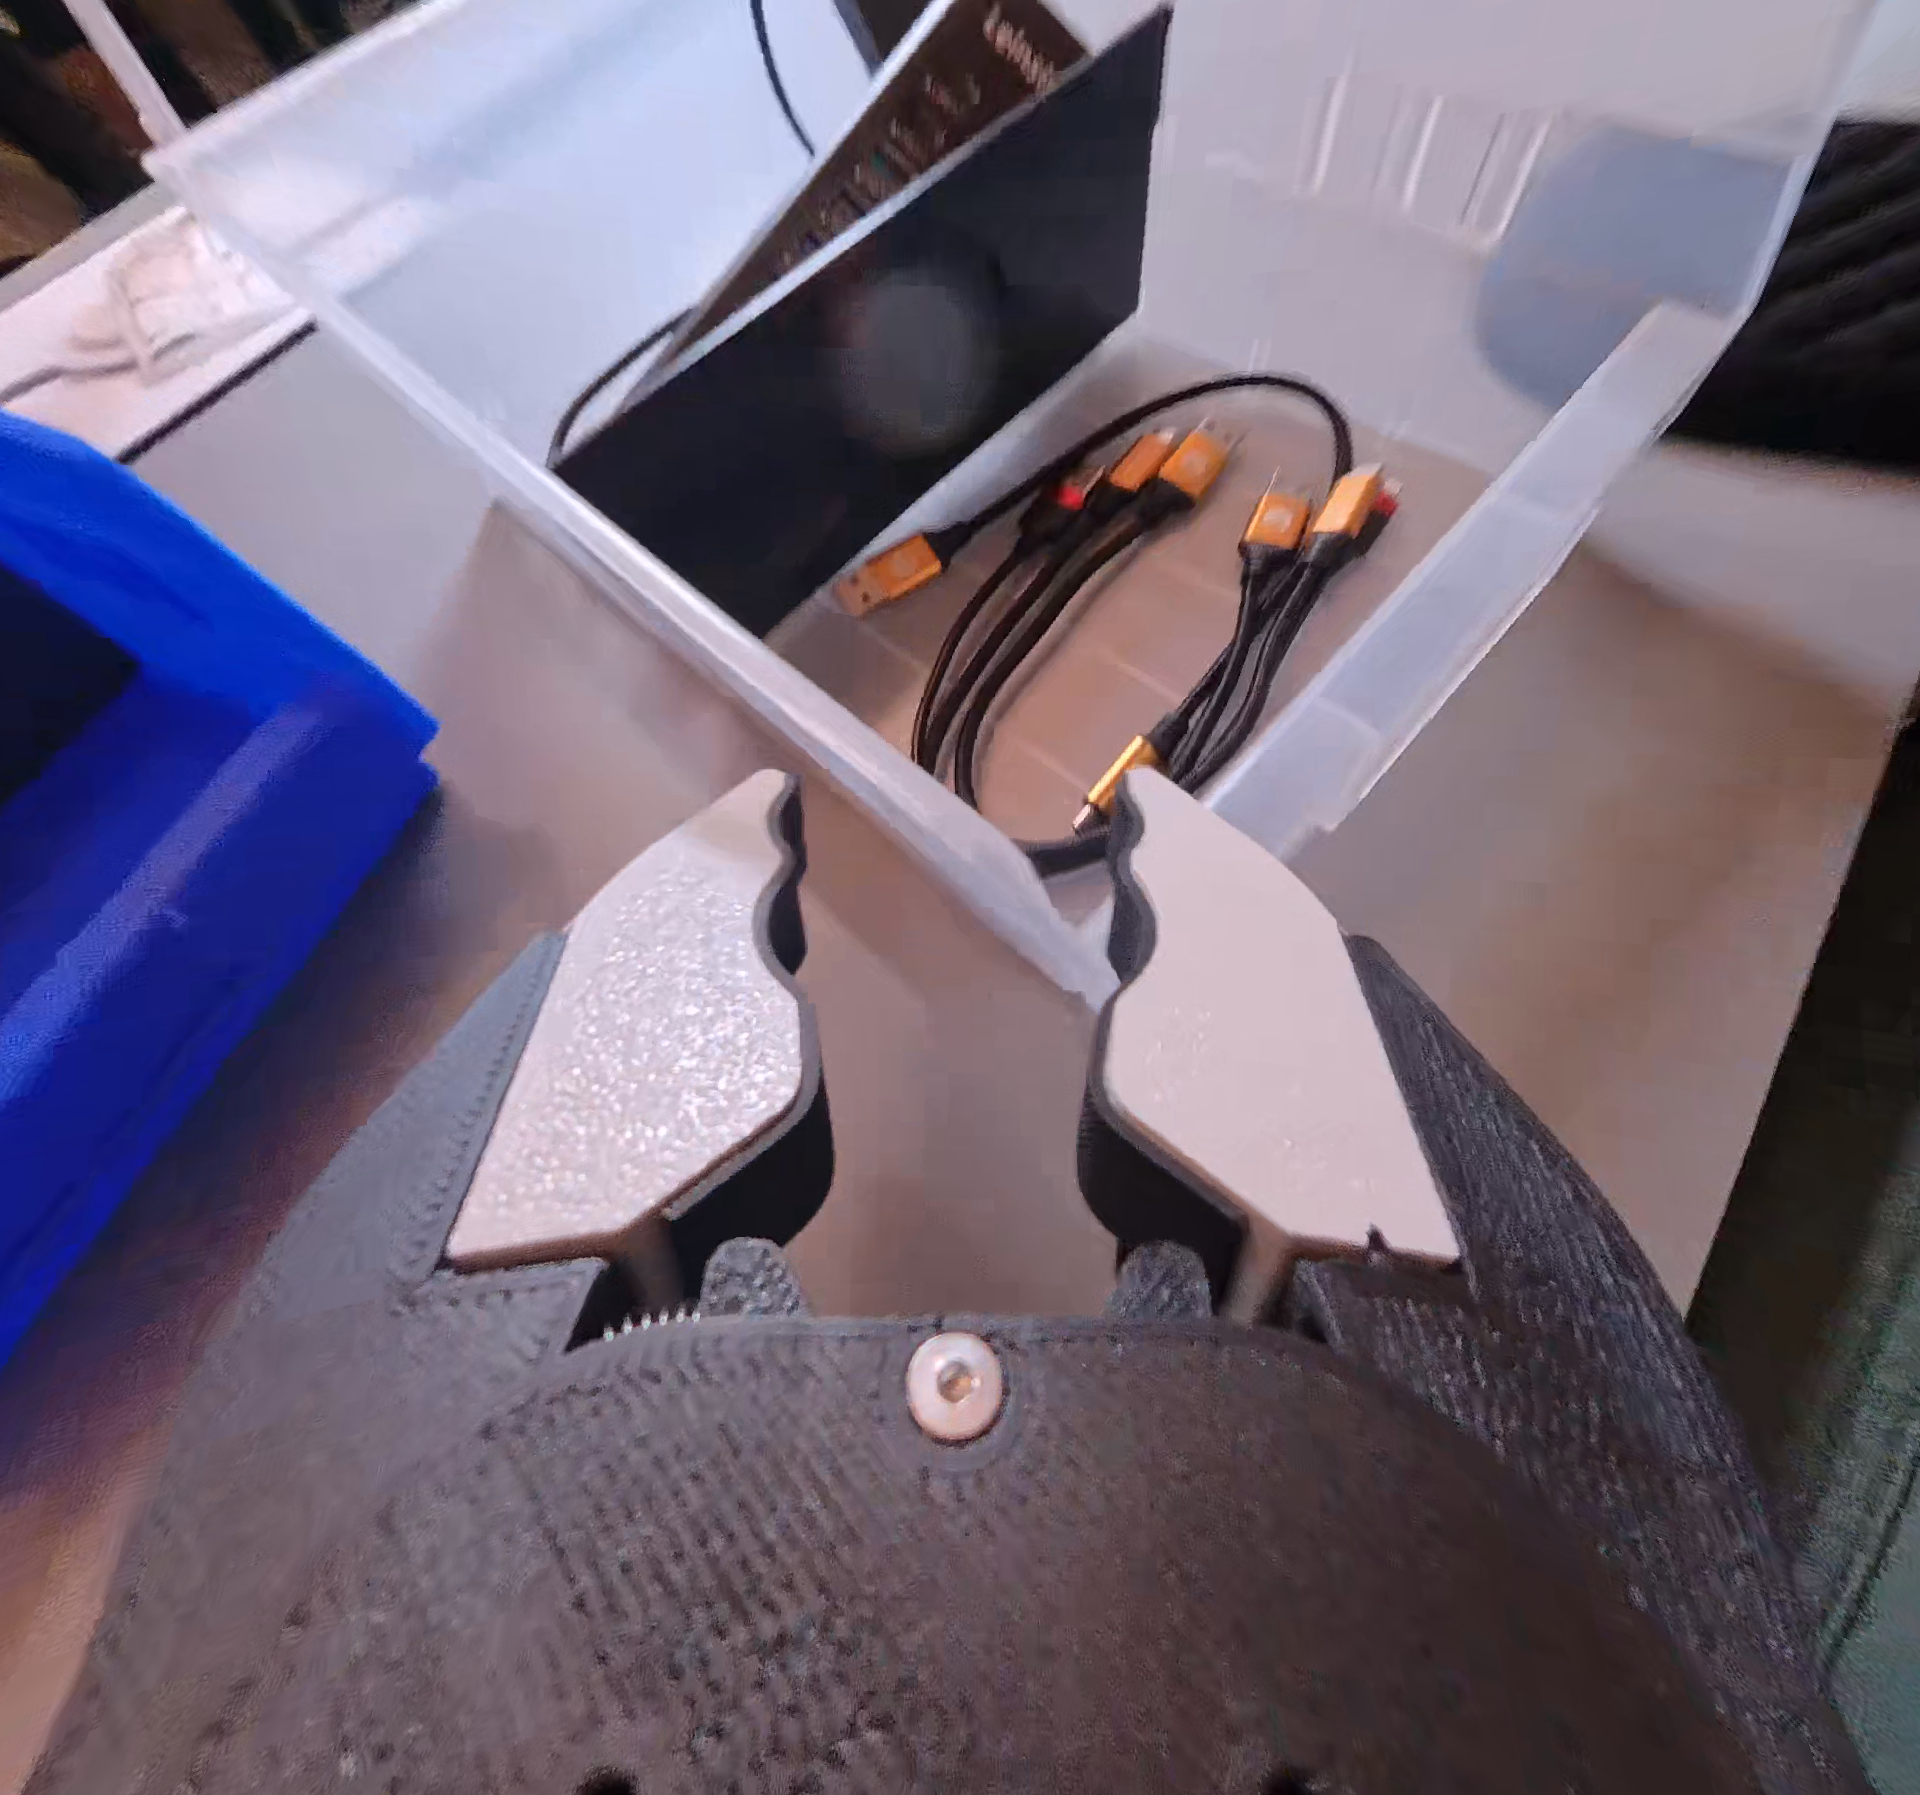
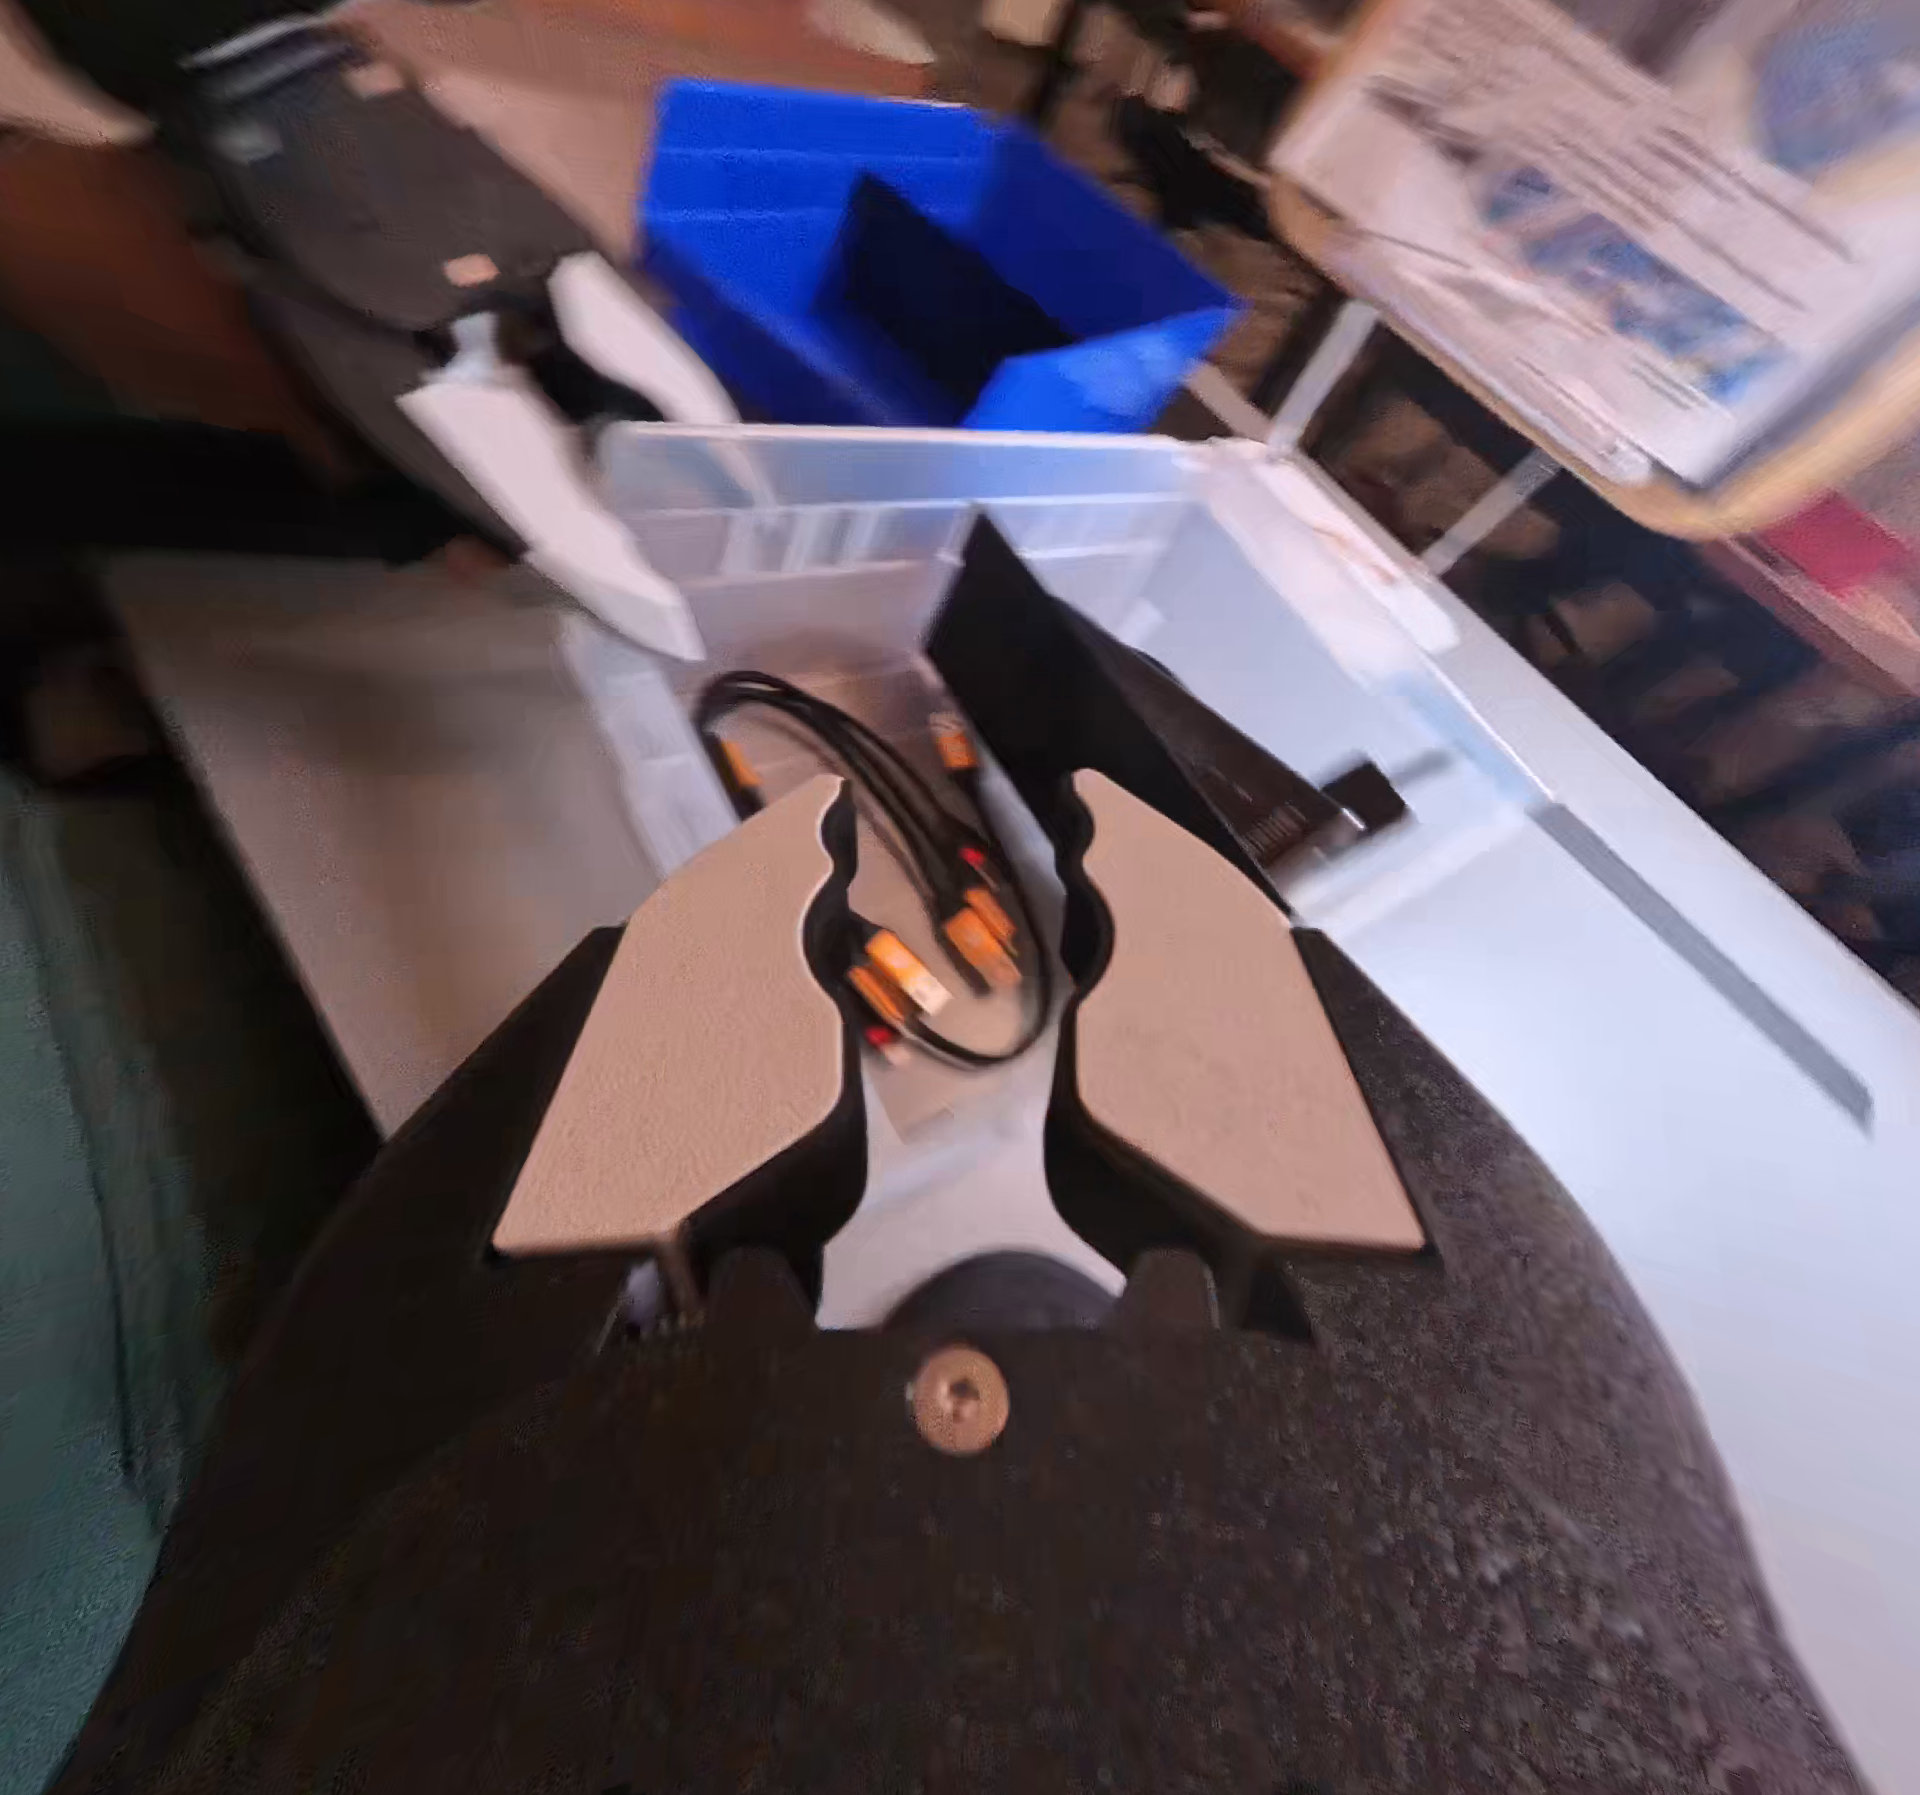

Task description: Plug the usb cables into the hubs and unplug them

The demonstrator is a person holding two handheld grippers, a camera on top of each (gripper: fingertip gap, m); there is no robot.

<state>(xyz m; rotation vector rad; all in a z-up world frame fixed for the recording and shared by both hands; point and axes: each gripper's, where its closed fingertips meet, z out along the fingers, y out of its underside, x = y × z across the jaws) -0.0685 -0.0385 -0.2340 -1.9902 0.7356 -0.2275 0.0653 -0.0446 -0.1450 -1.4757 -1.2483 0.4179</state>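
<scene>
A clear plastic bin (image 1: 665, 592) holds black USB cables with orange plugs (image 1: 1190, 472) on its floor. A black panel (image 1: 883, 363) leans inside it, with a black hub (image 1: 935, 135) behind. My left gripper (image 1: 956, 810) is open and empty, just above the bin's near corner. In the right wrist view the bin (image 2: 883, 457), the orange-plug cables (image 2: 904, 982) and the black panel (image 2: 1049, 675) show. My right gripper (image 2: 956, 810) is open and empty over the cables. The left gripper's white fingers (image 2: 582, 498) hover at the bin's far left rim.
A blue bin (image 1: 197, 789) stands left of the clear bin, also in the right wrist view (image 2: 914, 270). The grey tabletop (image 1: 1538, 914) has an edge at the right. A clear stand with papers (image 2: 1579, 218) rises at the right. A person's arm (image 2: 135, 291) is at the left.
</scene>
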